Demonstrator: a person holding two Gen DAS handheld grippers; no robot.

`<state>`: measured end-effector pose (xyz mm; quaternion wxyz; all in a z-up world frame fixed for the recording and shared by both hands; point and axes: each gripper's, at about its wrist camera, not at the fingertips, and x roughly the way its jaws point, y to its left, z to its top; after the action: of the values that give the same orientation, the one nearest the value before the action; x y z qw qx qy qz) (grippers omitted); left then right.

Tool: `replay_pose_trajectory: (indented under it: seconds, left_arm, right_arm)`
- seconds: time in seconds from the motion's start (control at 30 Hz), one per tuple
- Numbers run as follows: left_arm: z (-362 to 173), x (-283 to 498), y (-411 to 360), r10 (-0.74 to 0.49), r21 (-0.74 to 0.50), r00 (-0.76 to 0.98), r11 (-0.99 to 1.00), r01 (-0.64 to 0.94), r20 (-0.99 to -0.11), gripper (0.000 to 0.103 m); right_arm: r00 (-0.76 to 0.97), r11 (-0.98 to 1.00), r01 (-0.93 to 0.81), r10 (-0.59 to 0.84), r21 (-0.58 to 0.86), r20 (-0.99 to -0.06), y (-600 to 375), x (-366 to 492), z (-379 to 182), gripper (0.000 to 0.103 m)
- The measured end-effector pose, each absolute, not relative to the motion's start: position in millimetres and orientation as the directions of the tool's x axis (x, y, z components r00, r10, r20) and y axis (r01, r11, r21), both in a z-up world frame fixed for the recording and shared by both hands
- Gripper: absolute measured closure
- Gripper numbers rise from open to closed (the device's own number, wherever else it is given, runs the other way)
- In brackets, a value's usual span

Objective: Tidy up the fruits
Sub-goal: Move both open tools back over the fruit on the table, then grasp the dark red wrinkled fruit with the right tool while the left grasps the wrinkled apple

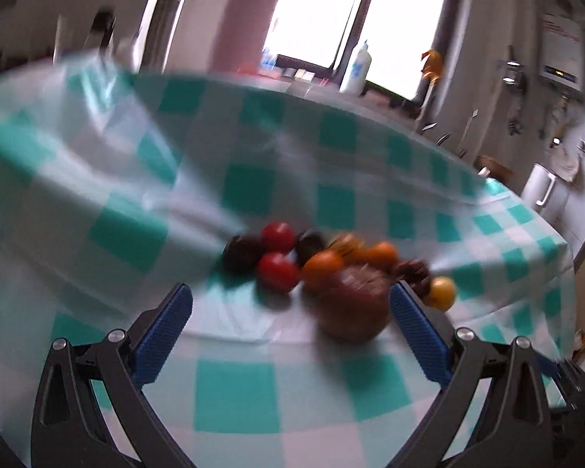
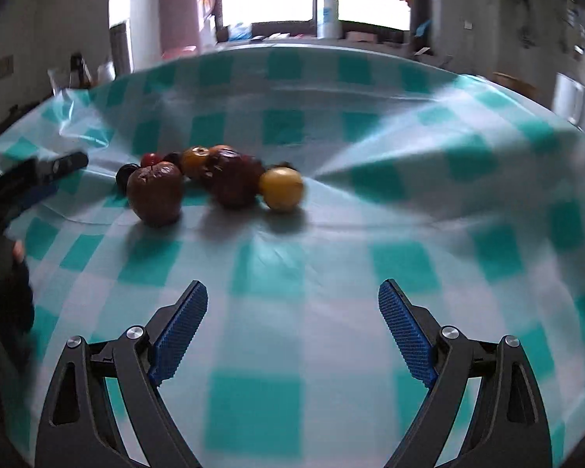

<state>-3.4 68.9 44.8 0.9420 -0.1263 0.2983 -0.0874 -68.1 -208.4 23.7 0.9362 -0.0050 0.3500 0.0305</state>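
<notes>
A cluster of fruits lies on the green-checked tablecloth (image 1: 234, 390). In the left wrist view a large brown fruit (image 1: 353, 304) sits nearest, just inside my right fingertip, with two red fruits (image 1: 279, 273), two orange fruits (image 1: 323, 267), dark ones (image 1: 240, 253) and a yellow one (image 1: 442, 292) behind. My left gripper (image 1: 290, 314) is open and empty. In the right wrist view the brown fruit (image 2: 156, 193), a dark red fruit (image 2: 234, 181) and the yellow fruit (image 2: 281, 188) lie far ahead to the left. My right gripper (image 2: 292, 308) is open and empty.
The left gripper (image 2: 39, 179) shows at the left edge of the right wrist view. The cloth (image 2: 370, 163) has raised folds. A white bottle (image 2: 327, 11) and a pink container (image 2: 179, 15) stand by the window behind the table. The table's right edge (image 1: 565, 273) drops off.
</notes>
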Motion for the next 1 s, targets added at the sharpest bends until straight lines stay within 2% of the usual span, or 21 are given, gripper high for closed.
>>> replay_pose_trajectory:
  seconds: [0.13, 0.27, 0.33, 0.6, 0.8, 0.87, 0.9, 0.93, 1.0]
  left_arm:
    - [32.1, -1.0, 93.2, -0.195, -0.337, 0.756, 0.941, -0.037, -0.625, 0.002]
    - [24.2, -1.6, 108.6, -0.103, -0.304, 0.738, 0.942, -0.144, -0.666, 0.002]
    - [20.2, -1.9, 114.1, -0.109, -0.325, 0.722, 0.931, -0.167, -0.684, 0.002]
    - [25.3, -7.7, 113.2, -0.086, -0.298, 0.713, 0.938, -0.177, -0.696, 0.002]
    - [26.1, -11.3, 99.5, -0.073, -0.249, 0.717, 0.958, -0.143, -0.693, 0.002]
    - [25.7, -11.6, 98.2, -0.073, -0.246, 0.716, 0.959, -0.141, -0.694, 0.002]
    - [25.3, -11.7, 97.9, -0.073, -0.246, 0.716, 0.959, -0.140, -0.694, 0.002]
    - [25.1, -11.8, 97.8, -0.074, -0.247, 0.716, 0.959, -0.141, -0.694, 0.002]
    - [24.5, -11.7, 97.4, -0.076, -0.249, 0.716, 0.958, -0.140, -0.694, 0.002]
  right_arm:
    - [0.733, 0.996, -0.089, 0.051, -0.022, -0.678, -174.5, -18.9, 19.8, 0.016]
    - [0.724, 0.994, -0.086, 0.011, -0.074, -0.690, -153.1, 15.5, 14.3, 0.016]
    - [0.711, 0.989, -0.091, -0.017, -0.117, -0.703, -144.4, 29.5, 10.4, 0.016]
    - [0.723, 0.925, -0.134, -0.155, -0.356, -0.674, -117.2, 66.1, 1.5, 0.016]
    - [0.711, 0.890, -0.217, -0.137, -0.401, -0.689, -105.4, 82.6, -5.1, 0.020]
    - [0.711, 0.889, -0.236, -0.116, -0.391, -0.694, -105.6, 83.5, -4.9, 0.026]
    - [0.706, 0.891, -0.257, -0.092, -0.375, -0.702, -106.2, 83.8, -4.8, 0.037]
    - [0.703, 0.891, -0.262, -0.087, -0.371, -0.706, -107.1, 83.7, -4.9, 0.043]
    - [0.711, 0.891, -0.249, -0.099, -0.381, -0.696, -110.7, 82.9, -4.5, 0.046]
